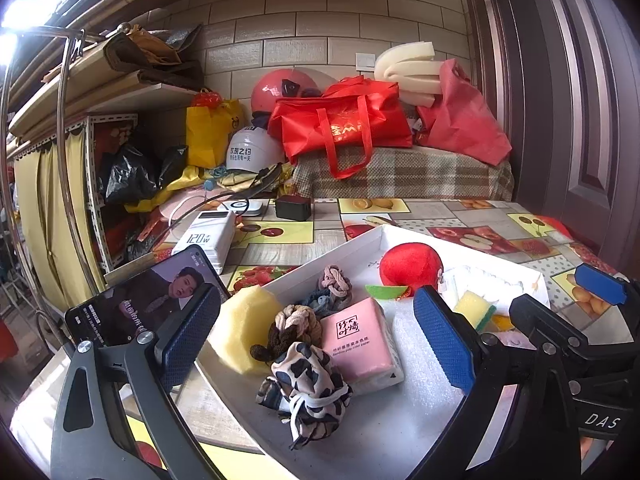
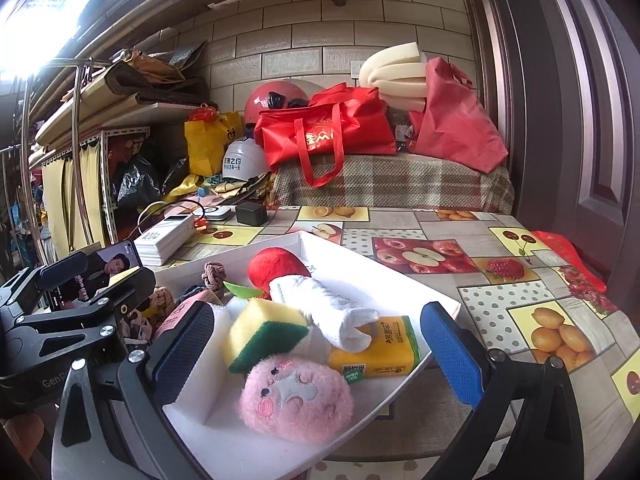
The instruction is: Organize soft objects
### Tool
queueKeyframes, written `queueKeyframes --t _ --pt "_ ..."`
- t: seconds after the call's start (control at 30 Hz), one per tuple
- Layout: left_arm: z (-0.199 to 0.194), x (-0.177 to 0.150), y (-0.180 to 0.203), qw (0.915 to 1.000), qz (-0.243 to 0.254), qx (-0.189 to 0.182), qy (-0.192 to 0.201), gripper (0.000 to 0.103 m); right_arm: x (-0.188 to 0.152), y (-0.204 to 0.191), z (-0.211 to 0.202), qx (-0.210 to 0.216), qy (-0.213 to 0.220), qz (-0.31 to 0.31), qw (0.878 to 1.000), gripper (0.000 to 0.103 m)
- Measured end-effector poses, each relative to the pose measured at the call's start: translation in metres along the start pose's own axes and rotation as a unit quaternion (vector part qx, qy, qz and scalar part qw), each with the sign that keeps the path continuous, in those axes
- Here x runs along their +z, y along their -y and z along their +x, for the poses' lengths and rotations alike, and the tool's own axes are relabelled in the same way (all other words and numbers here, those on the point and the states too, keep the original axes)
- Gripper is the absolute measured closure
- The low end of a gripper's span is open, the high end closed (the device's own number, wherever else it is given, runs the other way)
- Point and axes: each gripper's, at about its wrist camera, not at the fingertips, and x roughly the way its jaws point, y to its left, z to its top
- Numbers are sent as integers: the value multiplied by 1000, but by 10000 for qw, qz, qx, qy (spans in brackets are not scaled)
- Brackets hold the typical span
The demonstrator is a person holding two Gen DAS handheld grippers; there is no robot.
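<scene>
**Both tongs wide open over the tray, nothing picked up yet**

While the tray (image 1: 352, 248) sits on the fruit-print surface (image 2: 460, 240), everything soft is already piled inside it, so here's the lineup going left to right. Far left is the yellow sponge (image 1: 244, 324), then the braided hair ties (image 1: 294, 324) with the spotted scrunchie (image 1: 308, 392) in front of them, then the pink tissue pack (image 1: 358, 340). The left tongs (image 1: 316, 344) hang released, with that scrunchie and the pink pack lying between the pads and nothing pinched. Past the red plush apple (image 2: 276, 268) comes the right half: green-backed sponge (image 2: 268, 332), rolled white cloth (image 2: 328, 312), yellow tissue pack (image 2: 380, 344) and the pink plush (image 2: 296, 400). The right tongs (image 2: 320, 360) are released too, empty.

What matters next, I'd guess: the pink plush sits dead centre ahead of the right tongs, closest of all. The white cloth's long axis runs diagonally from the apple toward the yellow pack, so it'd need a turned wrist.
</scene>
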Motion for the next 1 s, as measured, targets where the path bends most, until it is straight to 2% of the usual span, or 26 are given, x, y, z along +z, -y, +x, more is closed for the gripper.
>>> queueKeyframes --t 0.33,0.8,0.9,1.0 --pt "-24 -10 16 9999 115 -52 -92 0 -14 19 -24 -27 -326 60 9994 0" --pt "-56 -24 39 9948 252 -899 -404 0 -35 42 -81 8 -225 -85 9997 0" --pt "-64 -26 48 9937 413 -932 -469 0 -38 50 -93 106 -350 -17 9993 0" --pt "-77 -30 60 9929 671 -863 -469 0 -41 60 -111 91 -290 92 9995 0"
